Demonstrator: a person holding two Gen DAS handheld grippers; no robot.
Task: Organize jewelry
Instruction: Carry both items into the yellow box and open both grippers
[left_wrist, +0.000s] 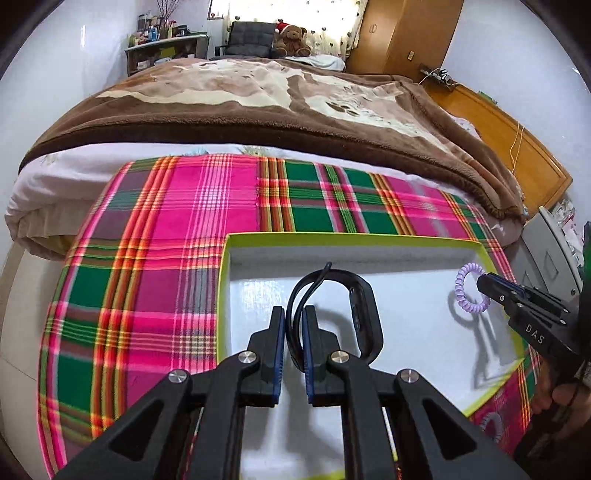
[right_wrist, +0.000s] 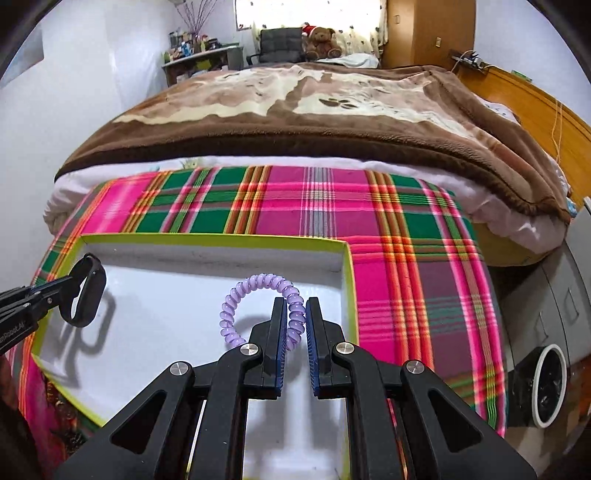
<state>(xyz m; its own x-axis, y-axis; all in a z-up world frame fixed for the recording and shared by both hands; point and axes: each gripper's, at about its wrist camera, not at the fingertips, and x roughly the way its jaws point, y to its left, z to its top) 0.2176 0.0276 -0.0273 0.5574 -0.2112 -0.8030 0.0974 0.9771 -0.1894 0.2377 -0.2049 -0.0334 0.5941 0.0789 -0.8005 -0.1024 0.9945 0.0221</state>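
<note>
Our left gripper (left_wrist: 294, 325) fills the bottom of its own view, its jaws clamped on the strap of a black wristband (left_wrist: 364, 317), which hangs above the white floor of the tray (left_wrist: 369, 238). We take that lime-rimmed tray as our landmark: it sits on a pink and green plaid cloth (left_wrist: 166, 229) spread over the near end of the bed (left_wrist: 258, 110). Toward the tray's right side, our right gripper (right_wrist: 296, 321) has its jaws pinched on a lilac spiral hair tie (right_wrist: 258, 284), also held over the tray's floor and casting a shadow there. Just outside the tray's near right corner, another coiled tie (left_wrist: 491, 424) lies on the cloth. Well beyond the tray, a brown blanket (left_wrist: 332, 122) covers the bed, with a teddy bear (left_wrist: 293, 40) at its far end.
</note>
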